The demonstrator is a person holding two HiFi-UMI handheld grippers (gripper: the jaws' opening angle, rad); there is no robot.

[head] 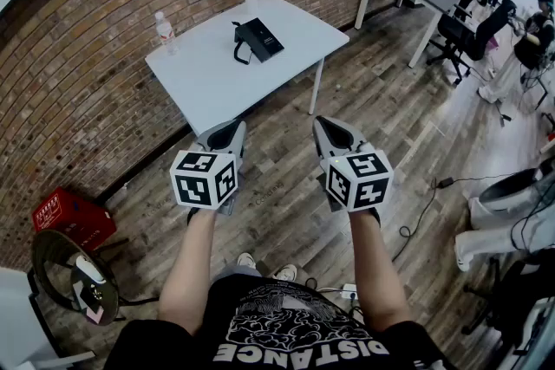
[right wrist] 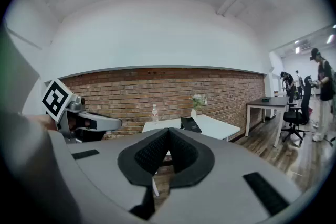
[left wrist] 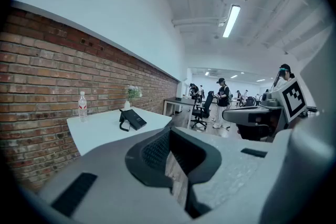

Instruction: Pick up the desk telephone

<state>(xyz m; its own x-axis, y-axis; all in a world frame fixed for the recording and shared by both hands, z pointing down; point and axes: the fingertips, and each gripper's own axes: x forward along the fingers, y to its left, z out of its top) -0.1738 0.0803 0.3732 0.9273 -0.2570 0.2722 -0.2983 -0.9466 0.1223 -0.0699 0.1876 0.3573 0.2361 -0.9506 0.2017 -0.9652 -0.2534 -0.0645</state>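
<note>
a brick wall (head: pixel 104 39) runs behind a white table (head: pixel 208 82), which stands at twelve o'clock from both grippers, well apart from them. the left gripper (head: pixel 232 130) and right gripper (head: pixel 323 126) hang side by side, jaws closed on nothing. the desk telephone (head: pixel 258 39) lies at the tabletop's one o'clock, a water bottle (head: pixel 164 31) at ten.

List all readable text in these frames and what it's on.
"DISTANCE": on the person's black T-shirt, upside down in the head view.
red crate: white print, too blurred to read.
water bottle: red label, too small to read.
desk telephone: no print legible.
Cubes on the left gripper and right gripper: square marker patterns only, no words.
</note>
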